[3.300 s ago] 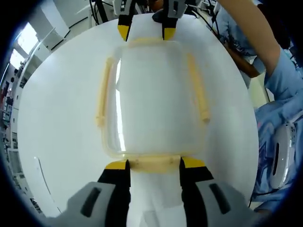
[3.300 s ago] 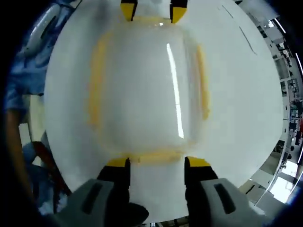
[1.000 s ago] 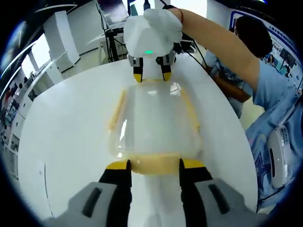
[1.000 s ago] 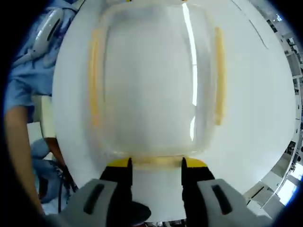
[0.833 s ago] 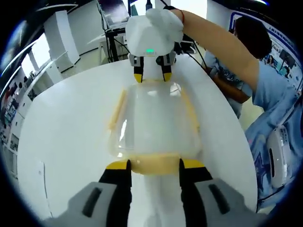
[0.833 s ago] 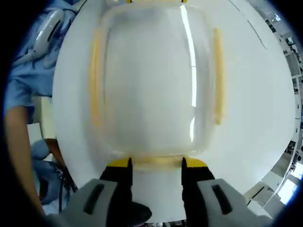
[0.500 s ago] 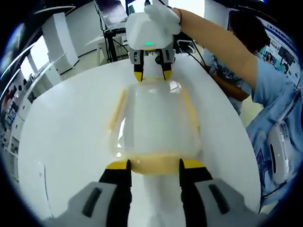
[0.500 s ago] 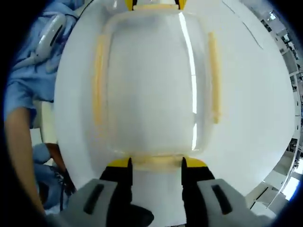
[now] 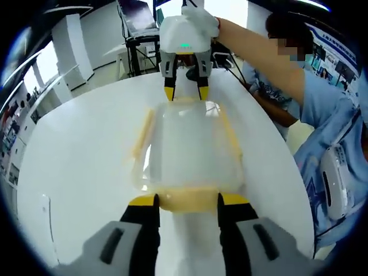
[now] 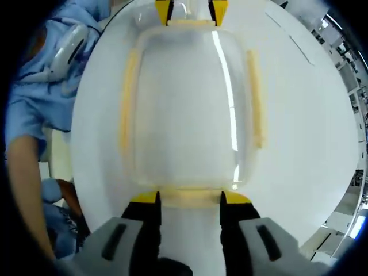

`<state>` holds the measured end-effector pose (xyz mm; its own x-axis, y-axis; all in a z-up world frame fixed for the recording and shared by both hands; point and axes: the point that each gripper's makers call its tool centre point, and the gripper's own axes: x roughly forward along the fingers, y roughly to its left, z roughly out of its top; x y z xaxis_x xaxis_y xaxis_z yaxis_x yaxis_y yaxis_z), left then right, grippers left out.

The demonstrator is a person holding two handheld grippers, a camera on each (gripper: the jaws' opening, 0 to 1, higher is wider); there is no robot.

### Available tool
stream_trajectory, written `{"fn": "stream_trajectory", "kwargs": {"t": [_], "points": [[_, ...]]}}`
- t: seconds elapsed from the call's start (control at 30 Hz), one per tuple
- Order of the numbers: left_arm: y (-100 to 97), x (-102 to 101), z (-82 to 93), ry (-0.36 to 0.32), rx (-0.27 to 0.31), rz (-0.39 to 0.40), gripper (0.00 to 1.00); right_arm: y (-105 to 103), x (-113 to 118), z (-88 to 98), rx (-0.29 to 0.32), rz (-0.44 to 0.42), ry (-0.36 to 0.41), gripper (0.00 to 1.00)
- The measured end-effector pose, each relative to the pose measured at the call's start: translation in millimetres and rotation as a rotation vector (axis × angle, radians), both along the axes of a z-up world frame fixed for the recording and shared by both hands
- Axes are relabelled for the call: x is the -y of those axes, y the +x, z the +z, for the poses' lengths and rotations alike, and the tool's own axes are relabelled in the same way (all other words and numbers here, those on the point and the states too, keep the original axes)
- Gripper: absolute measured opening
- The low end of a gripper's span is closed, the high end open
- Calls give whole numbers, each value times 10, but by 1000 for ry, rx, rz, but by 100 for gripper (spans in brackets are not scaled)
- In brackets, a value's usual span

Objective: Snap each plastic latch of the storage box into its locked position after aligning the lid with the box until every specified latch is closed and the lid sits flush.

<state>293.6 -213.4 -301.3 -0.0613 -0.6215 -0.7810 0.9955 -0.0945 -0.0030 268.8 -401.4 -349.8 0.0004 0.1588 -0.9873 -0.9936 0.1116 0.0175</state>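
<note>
White round table (image 9: 75, 155) carries a clear storage box (image 9: 187, 146) with its clear lid (image 10: 187, 109) on top, near the table's middle. Pale yellow latches (image 10: 127, 98) run along all four lid edges. Spread jaws of the left gripper (image 9: 186, 199) flank the latch on one short end; the right gripper (image 10: 188, 197), also spread, flanks the opposite end latch (image 10: 190, 196).

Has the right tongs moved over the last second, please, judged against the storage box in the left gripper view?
Yes. The right tongs have lifted and drawn back from the storage box's far latch.
</note>
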Motion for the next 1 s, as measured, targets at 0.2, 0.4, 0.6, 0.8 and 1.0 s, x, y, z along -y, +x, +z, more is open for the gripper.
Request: {"fn": "stream_trajectory", "kwargs": {"t": [0.2, 0.4, 0.6, 0.8, 1.0], "points": [[26, -29, 36, -8, -1, 1, 38, 12, -31, 67, 13, -8, 2, 38], [-6, -56, 103, -45, -6, 0, 38, -22, -72, 141, 25, -12, 17, 38], [-56, -120, 167, -49, 8, -2, 38, -54, -125, 223, 35, -6, 14, 38], [-97, -245, 341, -77, 24, 12, 38, -48, -260, 398, 68, 12, 34, 38], [-150, -421, 471, -99, 35, 23, 38, -77, -430, 502, 84, 25, 36, 38]]}}
